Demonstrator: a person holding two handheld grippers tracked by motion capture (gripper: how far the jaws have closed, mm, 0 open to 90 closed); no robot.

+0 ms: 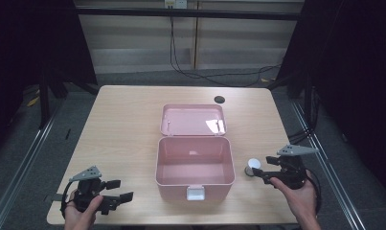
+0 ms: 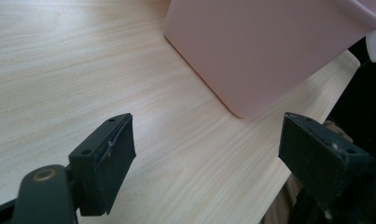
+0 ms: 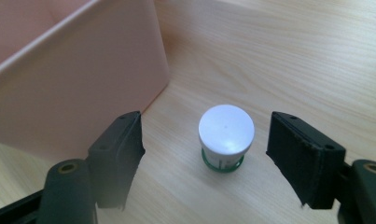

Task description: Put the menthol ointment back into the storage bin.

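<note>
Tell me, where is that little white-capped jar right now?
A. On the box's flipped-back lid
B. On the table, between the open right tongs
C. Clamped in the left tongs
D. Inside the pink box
B: the little jar stands on the wooden table just beside the pink box, in the gap between the spread jaws of the right tongs, which do not touch it.

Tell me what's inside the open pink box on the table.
The pink box looks empty: the high view shows its bare pink floor and inner walls, lid folded back behind it. The strip of floor just behind the near wall is hidden from that camera.
</note>
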